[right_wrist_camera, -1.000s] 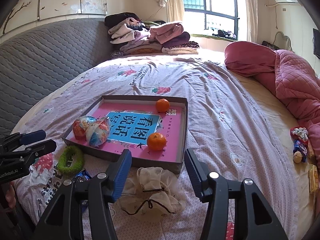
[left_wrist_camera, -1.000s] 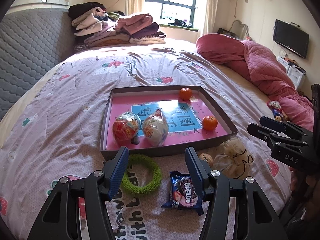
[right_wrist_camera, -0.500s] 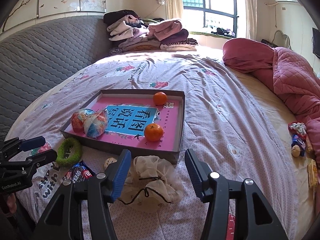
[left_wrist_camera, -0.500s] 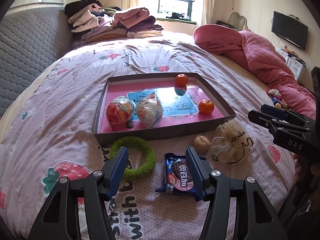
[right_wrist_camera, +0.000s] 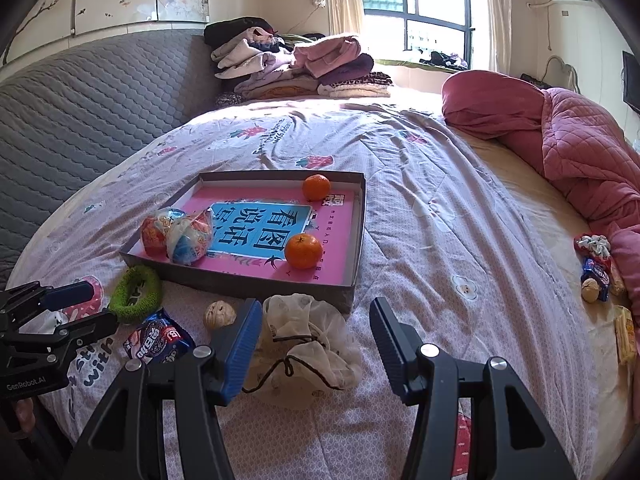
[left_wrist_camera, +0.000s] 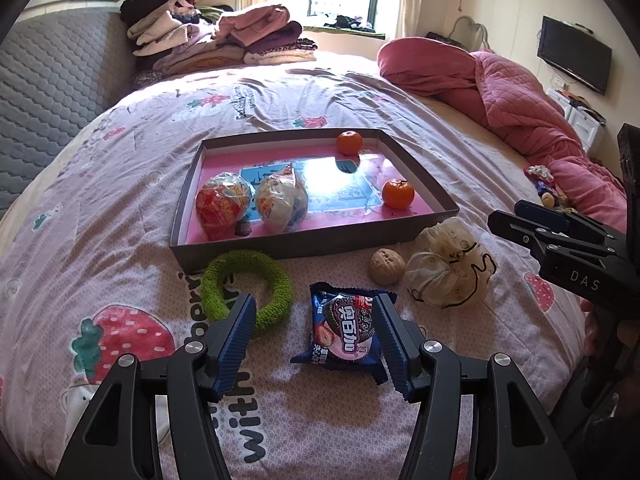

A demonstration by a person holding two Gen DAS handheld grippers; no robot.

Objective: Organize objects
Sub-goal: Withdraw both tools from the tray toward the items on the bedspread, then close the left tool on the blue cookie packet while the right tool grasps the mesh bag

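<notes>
A shallow grey box with a pink floor (left_wrist_camera: pixel 192 184) (right_wrist_camera: pixel 356 240) lies on the bed. It holds two wrapped balls (left_wrist_camera: pixel 224 208) and two oranges (left_wrist_camera: pixel 397 193) (right_wrist_camera: pixel 303 251). In front of it lie a green fuzzy ring (left_wrist_camera: pixel 276 276) (right_wrist_camera: pixel 136 294), a blue cookie packet (left_wrist_camera: pixel 346 330) (right_wrist_camera: pixel 156 340), a walnut (left_wrist_camera: pixel 385 266) (right_wrist_camera: pixel 219 313) and a cream mesh pouch (left_wrist_camera: pixel 448 268) (right_wrist_camera: pixel 304 344). My left gripper (left_wrist_camera: pixel 314 332) stands open just above the sheet, the packet by its right finger. My right gripper (right_wrist_camera: pixel 316 336) is open, the pouch between its fingers, untouched.
A bunched pink quilt (left_wrist_camera: pixel 512 96) (right_wrist_camera: pixel 580 140) fills the bed's right side, with small snacks (right_wrist_camera: pixel 598 272) at its foot. Folded clothes (left_wrist_camera: pixel 224 40) are stacked at the far end. A grey padded headboard (right_wrist_camera: pixel 80 120) runs along the left.
The left gripper has dropped and drawn back a little, so the ring, packet and walnut now show fully ahead of it. The right gripper has barely shifted.
</notes>
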